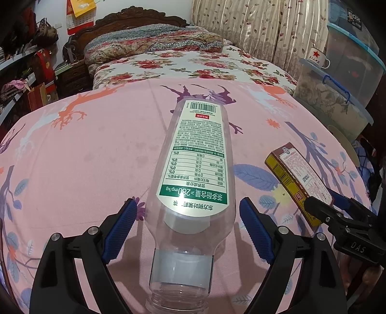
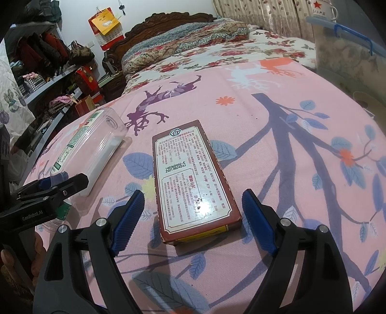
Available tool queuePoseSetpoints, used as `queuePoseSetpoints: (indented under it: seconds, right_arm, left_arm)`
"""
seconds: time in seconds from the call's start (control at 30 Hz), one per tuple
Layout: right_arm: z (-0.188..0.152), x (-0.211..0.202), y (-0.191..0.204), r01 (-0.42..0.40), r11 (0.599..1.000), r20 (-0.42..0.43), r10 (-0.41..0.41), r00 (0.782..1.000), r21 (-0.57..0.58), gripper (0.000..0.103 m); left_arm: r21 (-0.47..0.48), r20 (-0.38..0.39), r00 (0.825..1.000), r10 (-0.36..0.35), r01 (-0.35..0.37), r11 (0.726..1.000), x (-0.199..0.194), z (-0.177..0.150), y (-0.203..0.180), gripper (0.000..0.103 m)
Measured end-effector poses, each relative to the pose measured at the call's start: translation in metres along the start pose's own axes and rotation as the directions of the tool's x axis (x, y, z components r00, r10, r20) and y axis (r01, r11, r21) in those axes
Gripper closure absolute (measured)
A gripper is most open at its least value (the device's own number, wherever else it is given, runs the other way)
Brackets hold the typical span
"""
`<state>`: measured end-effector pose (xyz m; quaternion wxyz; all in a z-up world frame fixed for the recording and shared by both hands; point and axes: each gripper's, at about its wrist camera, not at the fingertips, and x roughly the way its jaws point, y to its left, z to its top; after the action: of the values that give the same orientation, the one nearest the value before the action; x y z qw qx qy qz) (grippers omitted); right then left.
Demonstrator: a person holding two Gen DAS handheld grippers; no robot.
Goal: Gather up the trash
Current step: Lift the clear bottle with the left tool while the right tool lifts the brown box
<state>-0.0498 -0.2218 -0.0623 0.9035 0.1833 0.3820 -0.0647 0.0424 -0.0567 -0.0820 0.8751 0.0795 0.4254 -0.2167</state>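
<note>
A clear empty plastic bottle [image 1: 193, 174] with a green and white label lies on the pink bedsheet [image 1: 84, 157], neck toward me. My left gripper [image 1: 189, 215] is open, its blue pads either side of the bottle's shoulder, not touching. The bottle also shows in the right wrist view [image 2: 94, 145], with the left gripper [image 2: 60, 186] at its near end. A flat brown and yellow carton [image 2: 193, 178] lies on the sheet. My right gripper [image 2: 193, 212] is open, its pads either side of the carton's near end. The carton [image 1: 299, 176] and right gripper [image 1: 320, 207] show at the right of the left wrist view.
A folded floral quilt [image 1: 154, 43] lies at the bed's head by a carved headboard [image 1: 142, 17]. Stacked clear storage bins [image 1: 337, 96] with a white mug [image 1: 318, 56] stand at the right edge. Shelves [image 2: 36, 79] with clothes and bags stand left.
</note>
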Motion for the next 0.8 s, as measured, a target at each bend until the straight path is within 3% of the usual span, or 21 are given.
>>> queuePoseSetpoints:
  seconds: [0.6,0.63,0.67,0.73,0.8]
  right_arm:
    - [-0.001,-0.002,0.000,0.004,1.000,0.003,-0.004,1.000,0.000,0.020]
    - [-0.001,-0.002,0.000,0.001,1.000,0.004,-0.001,1.000,0.000,0.022]
    - [-0.001,-0.003,0.001,-0.005,1.000,0.006,0.005,1.000,-0.005,0.038]
    - [-0.001,-0.004,0.002,-0.019,1.000,0.008,0.019,1.000,-0.011,0.038]
    - [-0.001,-0.007,-0.001,-0.032,0.999,0.025,0.032,0.999,0.001,0.039]
  left_arm:
    - [-0.036,0.003,1.000,-0.002,0.002,0.999,-0.001,0.002,0.014,0.020]
    - [-0.036,0.004,1.000,-0.001,0.001,0.999,-0.002,0.002,0.014,0.020]
    - [-0.036,0.004,1.000,0.001,0.000,0.999,-0.002,0.001,0.014,0.021]
    - [-0.024,0.003,1.000,-0.030,0.030,0.999,-0.002,0.002,0.009,0.042]
    - [0.008,0.009,1.000,0.009,-0.009,1.000,-0.002,0.004,0.001,0.043]
